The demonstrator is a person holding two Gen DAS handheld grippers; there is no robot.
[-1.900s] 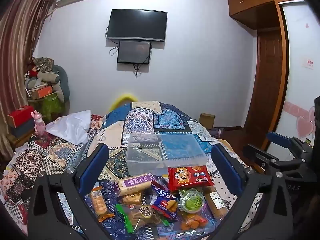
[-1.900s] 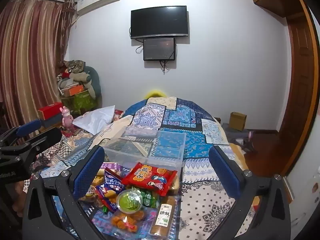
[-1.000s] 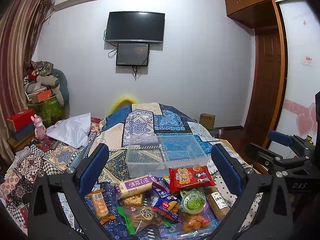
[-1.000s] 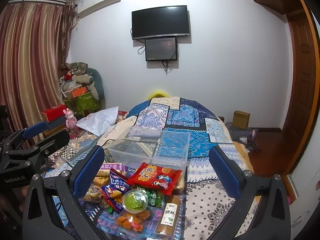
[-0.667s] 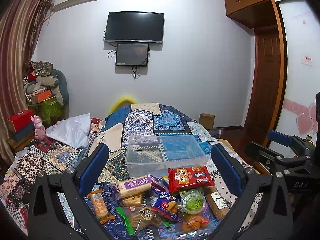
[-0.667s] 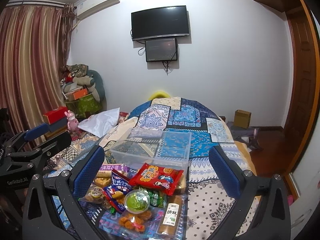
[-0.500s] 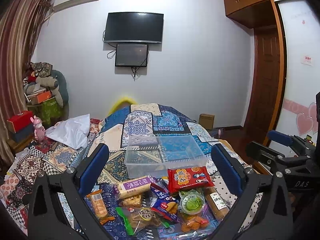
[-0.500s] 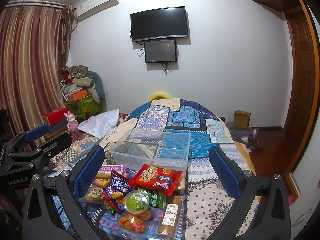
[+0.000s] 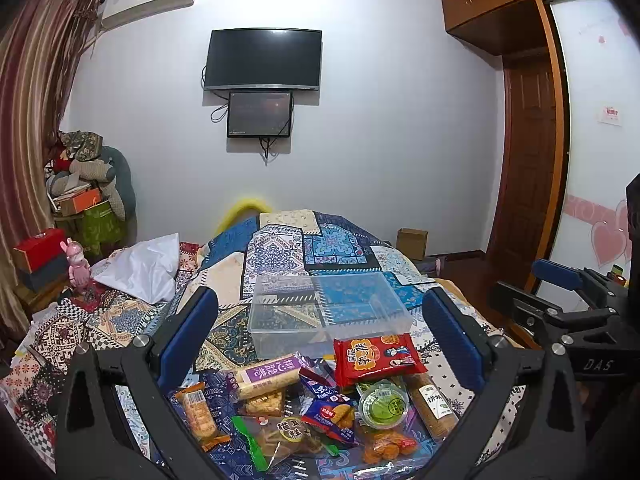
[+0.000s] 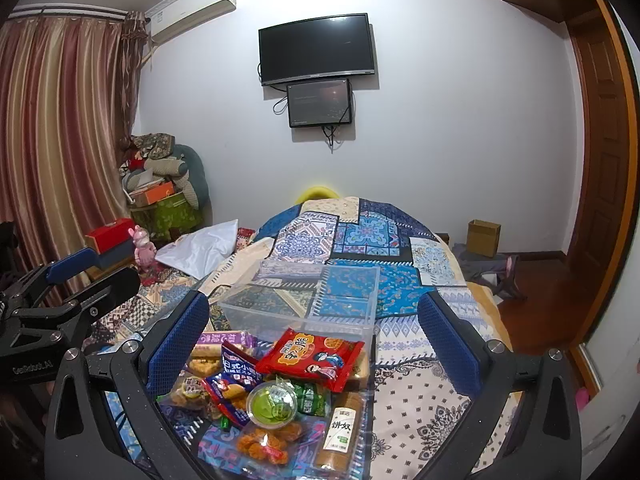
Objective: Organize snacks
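**Both grippers held wide above a snack pile**

The left gripper point(image 9: 320, 340) hangs with its blue pads far apart and nothing between them. The right gripper point(image 10: 314, 344) is spread just as wide and equally empty. Each one shows at the edge of the other's view, only partly in frame.

The snacks lie heaped on the patterned bedspread point(image 9: 280, 256), just in front of a clear bin point(image 9: 324, 312). The bin looks empty, though its see-through walls blend with the quilt pattern behind them. A red packet point(image 9: 376, 356) tops the pile and touches the bin's near wall. A purple bar point(image 9: 268, 374) lies to its left, a green cup point(image 9: 382, 404) in front, and a brown stick pack point(image 9: 434, 404) at the right edge. An orange pack point(image 9: 198, 414) sits at the left side, well apart from the bin.

Several wrappers overlap, so the lower ones are half covered. The nearest snacks are cut off by the gripper frames and the bottom edge of both views. Most label print is too small to read.
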